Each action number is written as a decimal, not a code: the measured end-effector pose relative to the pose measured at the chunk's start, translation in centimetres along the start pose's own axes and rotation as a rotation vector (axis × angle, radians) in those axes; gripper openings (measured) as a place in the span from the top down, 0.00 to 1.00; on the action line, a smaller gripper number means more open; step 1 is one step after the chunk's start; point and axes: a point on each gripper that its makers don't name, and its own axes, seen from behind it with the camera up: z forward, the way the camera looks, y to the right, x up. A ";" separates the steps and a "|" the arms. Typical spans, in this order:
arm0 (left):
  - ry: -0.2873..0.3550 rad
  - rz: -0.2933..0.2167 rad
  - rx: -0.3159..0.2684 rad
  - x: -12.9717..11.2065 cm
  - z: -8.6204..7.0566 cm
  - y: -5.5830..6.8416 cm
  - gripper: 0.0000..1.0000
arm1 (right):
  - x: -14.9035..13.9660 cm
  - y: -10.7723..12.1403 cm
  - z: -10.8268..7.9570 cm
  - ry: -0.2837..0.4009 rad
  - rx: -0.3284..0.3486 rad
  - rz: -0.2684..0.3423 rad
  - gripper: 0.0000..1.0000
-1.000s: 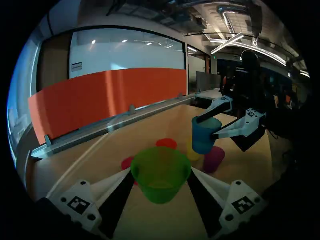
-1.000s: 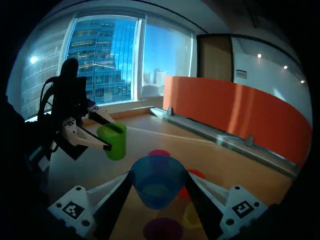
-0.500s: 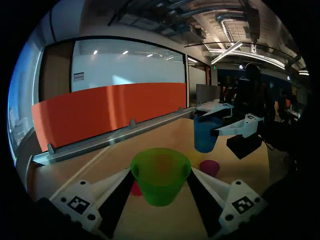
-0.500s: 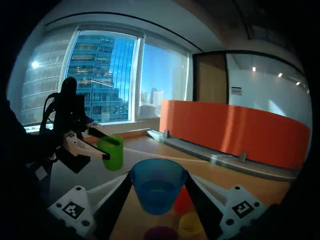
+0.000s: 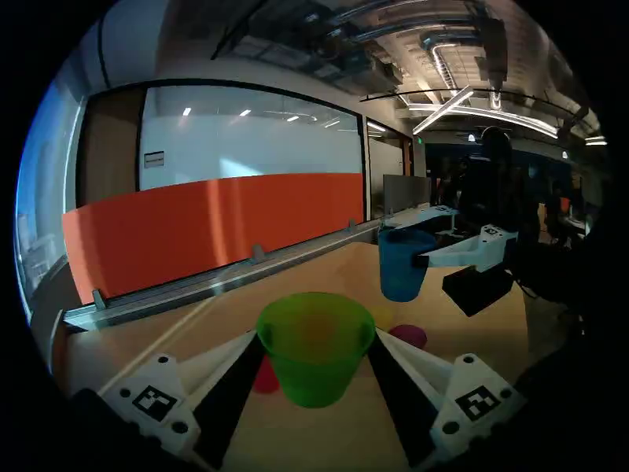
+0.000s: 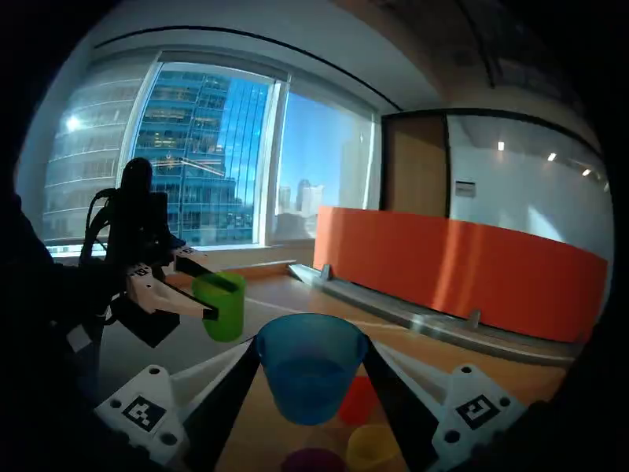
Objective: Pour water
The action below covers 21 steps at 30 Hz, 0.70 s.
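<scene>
The left gripper (image 5: 316, 340) clamps the upright green cup (image 5: 316, 366) at lower centre, while the right gripper (image 6: 311, 348), clamping the blue cup (image 5: 401, 267), hangs upper right, well apart.

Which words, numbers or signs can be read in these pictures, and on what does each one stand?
No text can be read.
Wall notice, on the white wall beside the brown panel: too small to read.
Square markers on the left claw and on the right claw: black-and-white patterns, no letters.
Green cup and blue cup: no print visible.
</scene>
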 end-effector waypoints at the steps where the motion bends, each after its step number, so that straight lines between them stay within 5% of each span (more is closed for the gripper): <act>1: 0.001 0.000 -0.003 0.0 0.0 0.1 0.13 | 0.1 0.0 0.0 0.001 -0.001 -0.003 0.07; 21: 0.028 -0.024 -0.073 0.7 0.7 2.6 0.13 | 1.8 0.0 -0.2 0.026 0.007 -0.071 0.07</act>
